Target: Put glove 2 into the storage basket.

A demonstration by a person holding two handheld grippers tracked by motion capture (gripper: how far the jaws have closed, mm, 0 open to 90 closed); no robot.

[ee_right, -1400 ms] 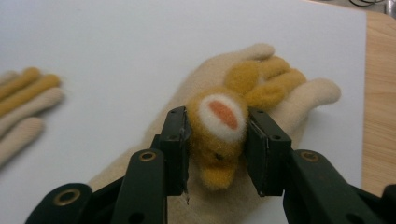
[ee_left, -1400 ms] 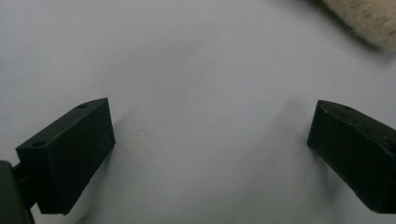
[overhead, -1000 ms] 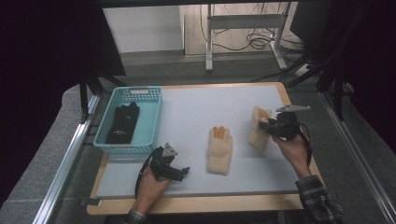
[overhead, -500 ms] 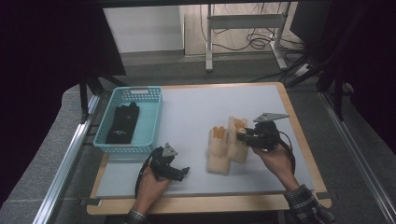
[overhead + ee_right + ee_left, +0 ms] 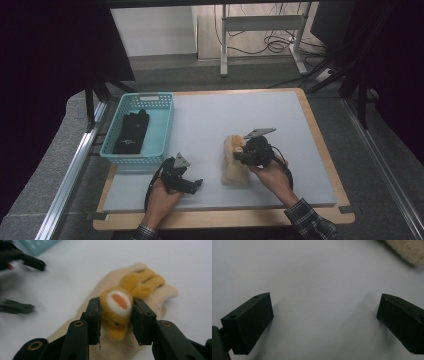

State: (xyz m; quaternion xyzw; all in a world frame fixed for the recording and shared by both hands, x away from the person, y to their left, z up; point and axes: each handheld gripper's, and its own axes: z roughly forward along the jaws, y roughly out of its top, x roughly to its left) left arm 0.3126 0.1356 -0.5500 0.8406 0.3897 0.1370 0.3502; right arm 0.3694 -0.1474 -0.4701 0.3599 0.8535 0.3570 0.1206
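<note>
On the pale table [image 5: 210, 120], an orange-patched glove [image 5: 120, 307] pinched in the right claw [image 5: 116, 315], above its beige twin [image 5: 150, 297]; left claw [image 5: 324, 322] spread.

Two cream and orange fleece gloves [image 5: 234, 167], one in the right tongs [image 5: 116, 320] over the other, one black fabric glove [image 5: 131, 134], one turquoise plastic slotted basket [image 5: 165, 131] beyond the left tongs [image 5: 196, 185]

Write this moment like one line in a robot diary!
right gripper: shut on tan glove, above second glove | left gripper: open, nothing held | basket: black gloves
</note>
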